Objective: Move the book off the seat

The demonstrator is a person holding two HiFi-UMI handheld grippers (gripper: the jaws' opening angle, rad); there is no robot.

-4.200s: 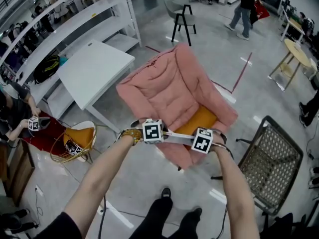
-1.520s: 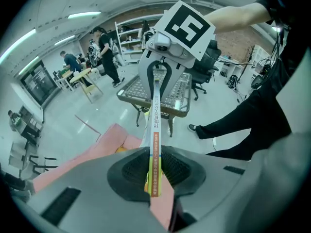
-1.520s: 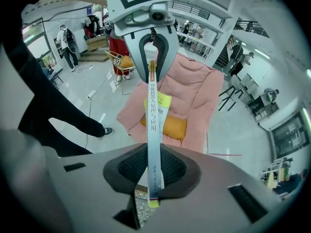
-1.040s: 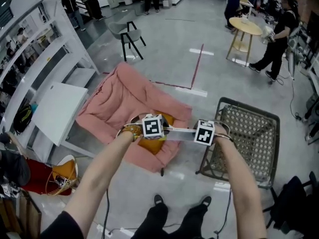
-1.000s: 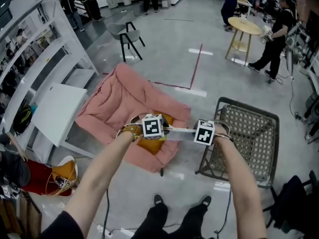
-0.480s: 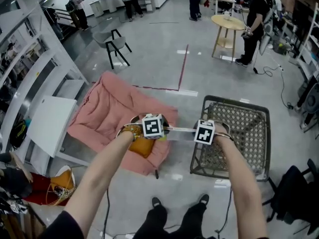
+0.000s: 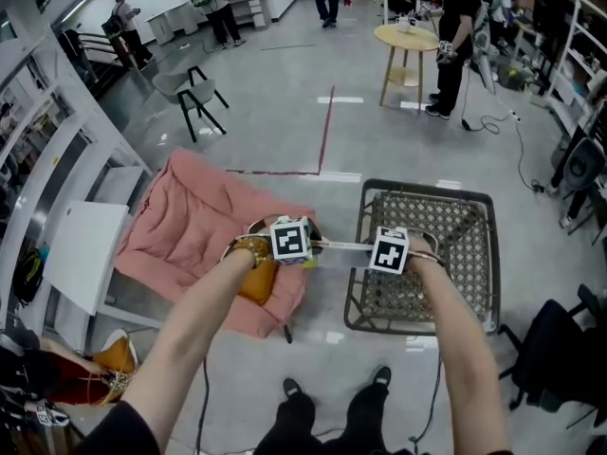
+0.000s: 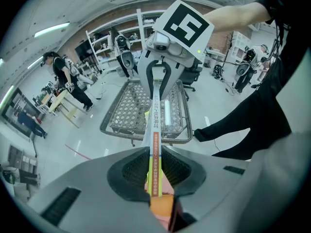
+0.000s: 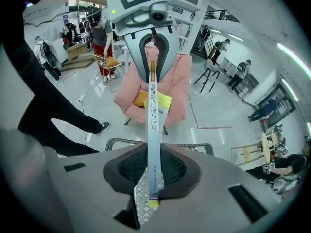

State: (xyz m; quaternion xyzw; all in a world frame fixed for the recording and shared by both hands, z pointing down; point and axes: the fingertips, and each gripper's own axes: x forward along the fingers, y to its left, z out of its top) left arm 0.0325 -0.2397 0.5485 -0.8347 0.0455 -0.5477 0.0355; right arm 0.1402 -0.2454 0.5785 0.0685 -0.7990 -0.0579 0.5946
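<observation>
Two bare arms reached out and down. The left gripper (image 7: 292, 243) and the right gripper (image 7: 387, 252) each held one end of a thin book (image 7: 339, 247), which hung level in the air between them. The left end was over the front edge of a pink chair (image 7: 190, 218), where an orange cushion (image 7: 258, 282) lay on the seat. The right end was over the left edge of a dark woven chair (image 7: 446, 254). The two chairs stood side by side on the grey floor (image 7: 285, 131).

Open lab hall: white shelving (image 7: 95, 112), taped concrete floor (image 7: 325, 136), standing workers (image 7: 455, 27).
</observation>
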